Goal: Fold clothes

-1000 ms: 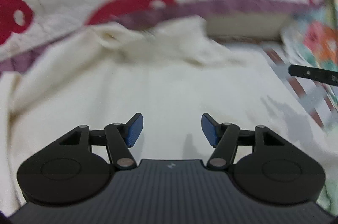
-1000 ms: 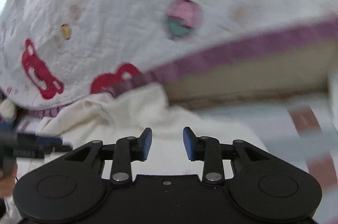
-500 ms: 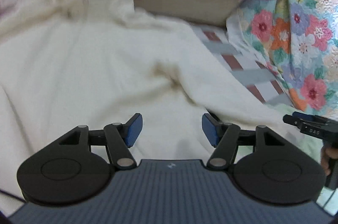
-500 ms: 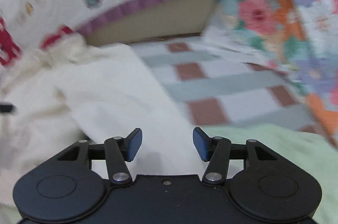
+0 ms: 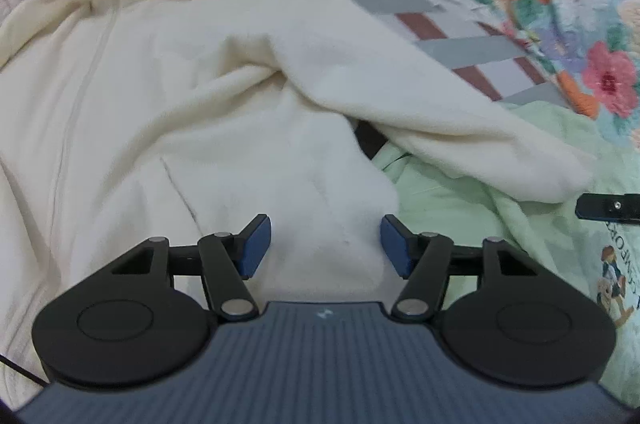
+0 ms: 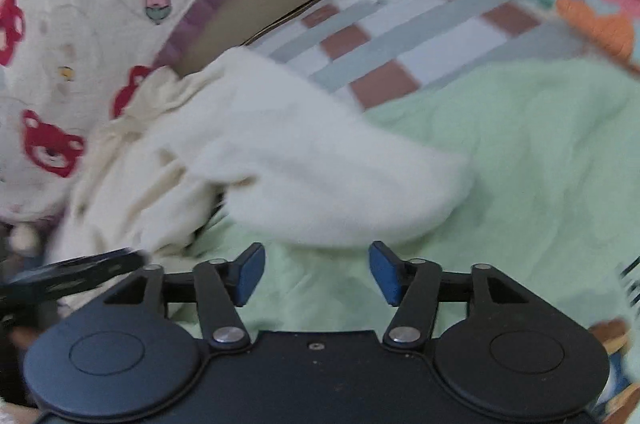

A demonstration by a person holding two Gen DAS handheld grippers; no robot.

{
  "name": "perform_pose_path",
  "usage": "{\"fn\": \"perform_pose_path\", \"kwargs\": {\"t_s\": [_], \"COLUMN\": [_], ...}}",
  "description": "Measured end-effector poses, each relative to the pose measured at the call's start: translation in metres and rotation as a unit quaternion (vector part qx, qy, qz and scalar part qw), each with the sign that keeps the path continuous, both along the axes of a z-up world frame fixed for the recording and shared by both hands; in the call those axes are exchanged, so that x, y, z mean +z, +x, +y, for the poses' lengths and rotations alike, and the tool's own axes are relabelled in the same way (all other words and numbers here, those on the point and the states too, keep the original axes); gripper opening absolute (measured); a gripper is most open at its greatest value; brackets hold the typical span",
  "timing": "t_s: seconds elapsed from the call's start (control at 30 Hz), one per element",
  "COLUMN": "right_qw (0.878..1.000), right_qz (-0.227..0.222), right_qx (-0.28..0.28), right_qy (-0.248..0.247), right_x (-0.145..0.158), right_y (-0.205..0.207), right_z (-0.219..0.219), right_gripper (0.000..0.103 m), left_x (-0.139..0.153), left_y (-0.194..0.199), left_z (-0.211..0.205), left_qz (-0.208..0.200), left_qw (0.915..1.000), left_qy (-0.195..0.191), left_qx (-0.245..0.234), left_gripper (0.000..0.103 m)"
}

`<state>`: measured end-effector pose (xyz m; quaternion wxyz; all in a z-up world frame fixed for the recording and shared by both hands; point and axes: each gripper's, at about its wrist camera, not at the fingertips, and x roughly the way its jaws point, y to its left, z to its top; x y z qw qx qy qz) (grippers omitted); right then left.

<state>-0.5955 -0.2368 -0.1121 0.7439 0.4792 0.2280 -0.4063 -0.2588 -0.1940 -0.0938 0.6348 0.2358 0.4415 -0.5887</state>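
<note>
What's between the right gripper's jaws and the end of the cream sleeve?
Only bare green fabric: in the right wrist view the right gripper stands open just short of the cream sleeve, nothing else in that stretch.

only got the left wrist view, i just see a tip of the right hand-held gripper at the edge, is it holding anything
observer: No. The right hand-held gripper is open; its jaws have just been opening, and nothing is between them.
operator: what's under it
observer: It hangs over the green cloth, pads clear of any fabric.
operator: and the sleeve from there
observer: The sleeve lies across the green cloth just ahead of its fingertips, untouched.
</note>
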Motion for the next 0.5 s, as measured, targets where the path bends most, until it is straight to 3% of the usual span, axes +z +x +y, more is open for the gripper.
{"fn": "perform_pose_path", "kwargs": {"t_s": [0.13, 0.2, 0.23, 0.3, 0.4, 0.5], "right_qw": [0.992, 0.975, 0.97, 0.975, 0.981, 0.972], "right_qz": [-0.091, -0.164, -0.175, -0.148, -0.109, -0.119], "right_qx": [-0.067, -0.095, -0.102, -0.103, -0.114, -0.182], "right_qy": [0.064, 0.118, 0.133, 0.132, 0.112, 0.093], "right_x": [-0.037, -0.055, -0.06, -0.062, -0.061, -0.068], "right_y": [-0.022, -0.031, -0.032, -0.027, -0.023, -0.029], "right_z": [-0.026, -0.043, -0.049, -0.055, -0.051, -0.039], "right_gripper": [0.068, 0.068, 0.068, 0.068, 0.068, 0.068], "left_x": [0.001, 0.005, 0.006, 0.006, 0.001, -0.01], "left_y": [-0.001, -0.009, -0.012, -0.017, -0.017, -0.016], "left_z": [0.001, 0.003, 0.003, 0.001, -0.001, -0.005], "left_qz": [0.058, 0.028, 0.011, -0.015, -0.019, -0.023], "left_qw": [0.9979, 0.9985, 0.9984, 0.998, 0.9984, 0.9983], "left_qy": [0.01, 0.016, 0.022, 0.032, 0.035, 0.041], "left_qx": [-0.025, -0.044, -0.052, -0.052, -0.04, -0.033], "left_gripper": [0.06, 0.06, 0.06, 0.061, 0.063, 0.063]}}
